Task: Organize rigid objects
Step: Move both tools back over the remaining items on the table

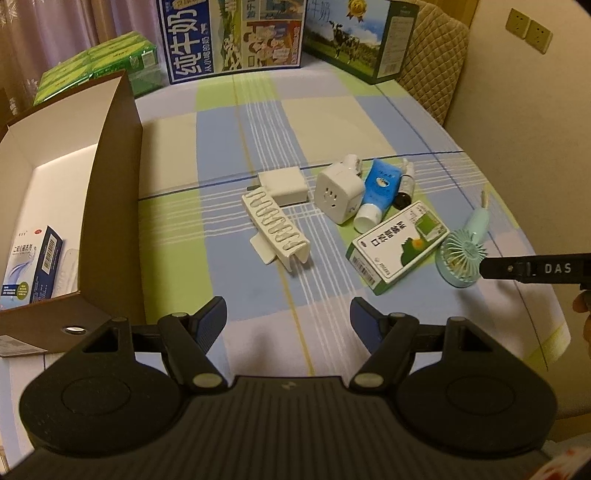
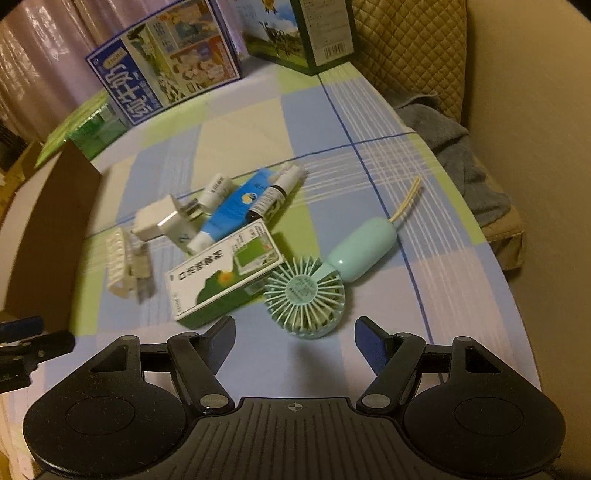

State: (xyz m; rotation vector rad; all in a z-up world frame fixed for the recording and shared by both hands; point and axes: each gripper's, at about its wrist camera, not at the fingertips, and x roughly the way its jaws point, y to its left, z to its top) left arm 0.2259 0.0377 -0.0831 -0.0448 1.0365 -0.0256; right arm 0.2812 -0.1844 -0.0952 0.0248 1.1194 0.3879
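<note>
Two grippers were seen, both angled down over a plaid sheet (image 1: pixel 332 122). The left gripper (image 1: pixel 288 314) was held with its jaws well apart and nothing between them; a bare stretch of sheet lay directly ahead of it. The right gripper (image 2: pixel 294 336) was likewise spread wide and empty, with the head of one mint handheld fan (image 2: pixel 306 295) just beyond its fingertips and not touched. One green-and-white medicine box (image 1: pixel 397 245) lay beside the fan head, touching or nearly touching it. One white slotted clip (image 1: pixel 275 229) lay apart to the left, with open sheet on its near and left sides. Behind these, one flat white adapter (image 1: pixel 284 184), one white cube plug (image 1: pixel 340 192), one blue tube (image 1: pixel 376 192) and one dark dropper bottle (image 1: pixel 404 184) were clustered closely, several in contact; one small white bottle (image 2: pixel 216 188) was partly hidden behind the tube. At the left edge, one open cardboard box (image 1: pixel 110 177) was found to hold one blue-and-white carton (image 1: pixel 33 266). Between the cluster and the far end, a wide strip of sheet was left free. At the far end, two milk cartons (image 1: pixel 236 33) and one stack of green packs (image 1: pixel 103 62) were set. The right edge of the sheet ran along a pale wall (image 1: pixel 517 129).
</note>
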